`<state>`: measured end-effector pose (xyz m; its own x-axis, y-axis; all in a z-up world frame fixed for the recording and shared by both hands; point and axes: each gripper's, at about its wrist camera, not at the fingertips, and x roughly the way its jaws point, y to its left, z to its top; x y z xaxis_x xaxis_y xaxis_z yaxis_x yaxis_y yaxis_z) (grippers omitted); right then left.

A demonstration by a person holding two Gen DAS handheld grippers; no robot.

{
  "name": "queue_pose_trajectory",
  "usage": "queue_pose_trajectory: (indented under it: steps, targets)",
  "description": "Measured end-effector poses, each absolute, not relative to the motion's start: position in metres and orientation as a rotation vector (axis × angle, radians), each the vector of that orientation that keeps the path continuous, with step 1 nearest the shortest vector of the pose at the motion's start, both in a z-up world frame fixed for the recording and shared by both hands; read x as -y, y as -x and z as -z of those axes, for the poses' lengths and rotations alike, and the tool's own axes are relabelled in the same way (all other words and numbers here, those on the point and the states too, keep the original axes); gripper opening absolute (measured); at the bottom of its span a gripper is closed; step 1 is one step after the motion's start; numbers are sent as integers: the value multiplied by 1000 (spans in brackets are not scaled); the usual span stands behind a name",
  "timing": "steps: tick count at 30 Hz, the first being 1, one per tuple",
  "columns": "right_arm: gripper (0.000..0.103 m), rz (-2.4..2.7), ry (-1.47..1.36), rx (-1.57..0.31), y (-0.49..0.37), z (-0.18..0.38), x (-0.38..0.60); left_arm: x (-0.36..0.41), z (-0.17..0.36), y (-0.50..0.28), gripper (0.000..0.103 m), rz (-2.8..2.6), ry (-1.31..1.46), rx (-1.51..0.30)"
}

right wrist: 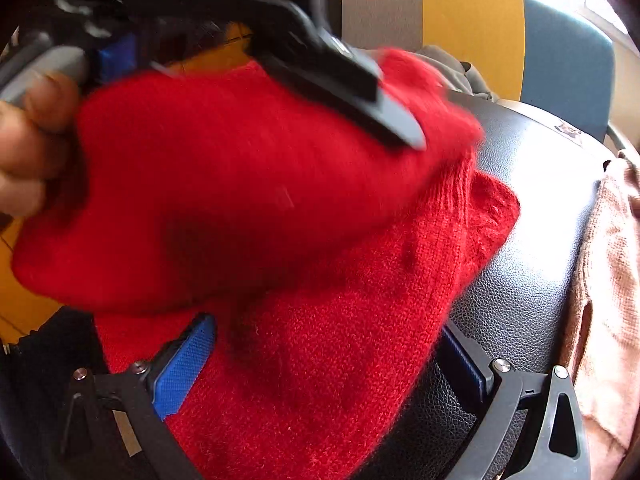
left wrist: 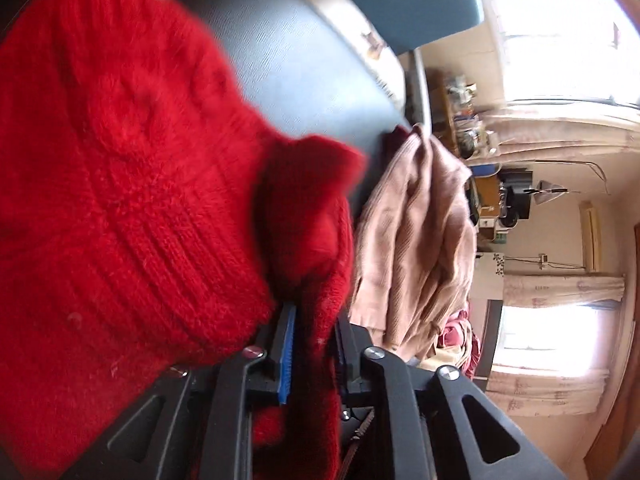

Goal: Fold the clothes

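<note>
A fluffy red knit sweater lies over a black leather seat. My left gripper is shut on a fold of the red sweater and lifts it, with the cloth squeezed between the blue pads. In the right wrist view the left gripper crosses the top, holding a raised flap of the sweater. My right gripper is open, its blue pads wide apart on either side of the sweater on the seat.
A tan knit garment hangs at the seat's edge; it also shows in the right wrist view. A grey, yellow and blue chair back stands behind. A grey garment lies by it. Bright windows and cluttered shelves fill the room beyond.
</note>
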<state>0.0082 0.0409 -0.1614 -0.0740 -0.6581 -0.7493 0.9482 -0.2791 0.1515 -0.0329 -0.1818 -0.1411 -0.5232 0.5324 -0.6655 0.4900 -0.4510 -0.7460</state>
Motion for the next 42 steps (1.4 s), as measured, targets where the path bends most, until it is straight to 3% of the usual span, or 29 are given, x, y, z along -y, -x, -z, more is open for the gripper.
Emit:
queue_pose_trajectory:
  steps: [8, 12, 15, 21, 26, 28, 30, 32, 34, 36, 38, 40, 41, 42]
  targets:
    - [103, 1694, -883, -477, -19, 149, -76, 170, 64, 15, 21, -2140, 1401, 1382]
    - [103, 1726, -906, -473, -28, 128, -120, 201, 30, -16, 23, -2308, 1289, 1268]
    - [103, 1722, -898, -399, -36, 102, -148, 239, 32, -45, 23, -2539, 1285, 1202]
    - [103, 1525, -790, -278, -86, 40, -104, 299, 76, -108, 23, -2654, 1263, 1369]
    - [102, 1325, -970, -312, -75, 56, -26, 294, 84, -118, 23, -2679, 1147, 1334]
    - [86, 1286, -1085, -270, -57, 79, -4, 281, 87, -108, 23, -2673, 1134, 1281]
    - [41, 1272, -1174, -247, -46, 98, 6, 266, 92, -97, 23, -2661, 1125, 1230]
    - [21, 1304, -1222, -269, -49, 110, -3, 252, 96, -85, 25, -2648, 1117, 1179]
    - [17, 1342, -1280, -252, -53, 130, -25, 240, 107, -75, 25, -2629, 1150, 1131]
    - [6, 1397, -1333, -192, -50, 160, -48, 234, 122, -66, 25, -2598, 1192, 1123]
    - [6, 1396, -1357, 34, -42, 172, -68, 231, 133, -62, 25, -2589, 1214, 1133]
    - [12, 1406, -1345, 87, -40, 164, -79, 232, 131, -62, 25, -2591, 1208, 1119]
    - [21, 1413, -1337, 107, -39, 159, -84, 233, 130, -63, 25, -2589, 1206, 1111]
    - [39, 1420, -1328, 126, -38, 154, -89, 233, 127, -64, 25, -2594, 1201, 1101]
